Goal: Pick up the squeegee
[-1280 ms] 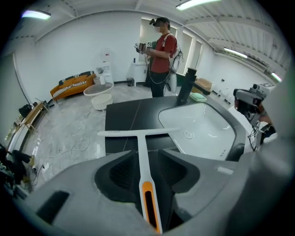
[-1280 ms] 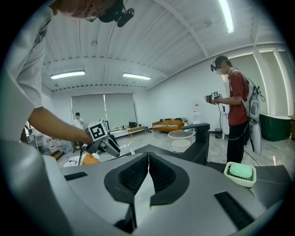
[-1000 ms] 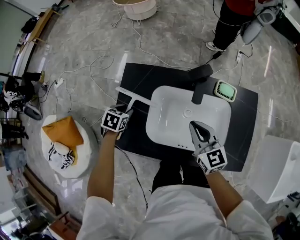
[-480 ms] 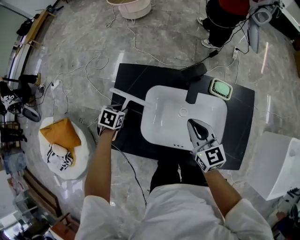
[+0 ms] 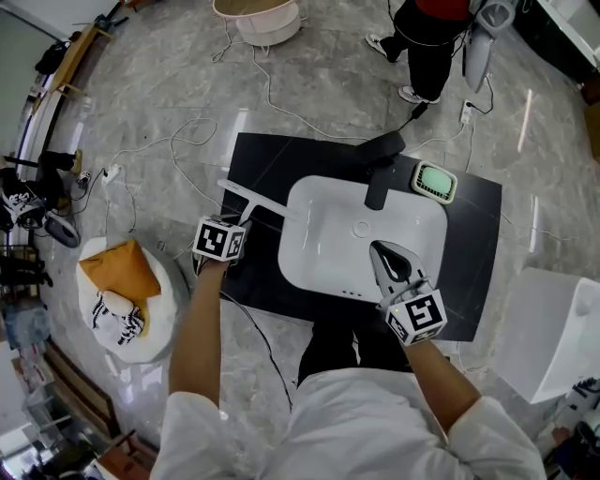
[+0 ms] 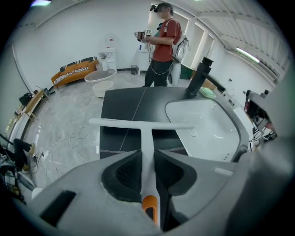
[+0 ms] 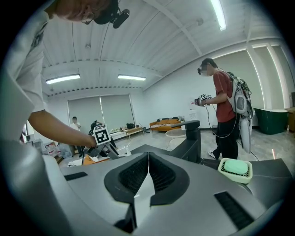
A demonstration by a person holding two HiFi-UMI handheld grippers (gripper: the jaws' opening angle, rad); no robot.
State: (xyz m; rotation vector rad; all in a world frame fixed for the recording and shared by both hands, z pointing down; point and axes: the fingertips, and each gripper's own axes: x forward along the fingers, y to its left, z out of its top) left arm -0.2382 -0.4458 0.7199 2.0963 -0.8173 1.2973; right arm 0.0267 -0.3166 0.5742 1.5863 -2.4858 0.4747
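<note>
The grey squeegee (image 5: 251, 197) lies on the black counter (image 5: 478, 272) left of the white sink (image 5: 302, 262), blade away from me. In the left gripper view its handle (image 6: 146, 138) runs between the jaws, and its orange end sits deep inside. My left gripper (image 5: 237, 225) (image 6: 147, 154) points steeply down over the handle. Its jaws are closing and the pads meet the handle's sides. My right gripper (image 5: 384, 253) (image 7: 148, 159) hovers over the sink's front right part, shut and empty.
A black faucet (image 5: 380, 159) stands behind the sink, with a green soap dish (image 5: 433, 180) (image 7: 236, 168) to its right. Cables trail over the marble floor. A person (image 5: 422, 28) (image 6: 163, 41) stands beyond the counter. A round stool with orange cloth (image 5: 122, 291) is at left.
Both hands stay almost where they were, the left one still over the squeegee handle. The head view has shifted a little, and the person beyond the counter has stepped leftward.
</note>
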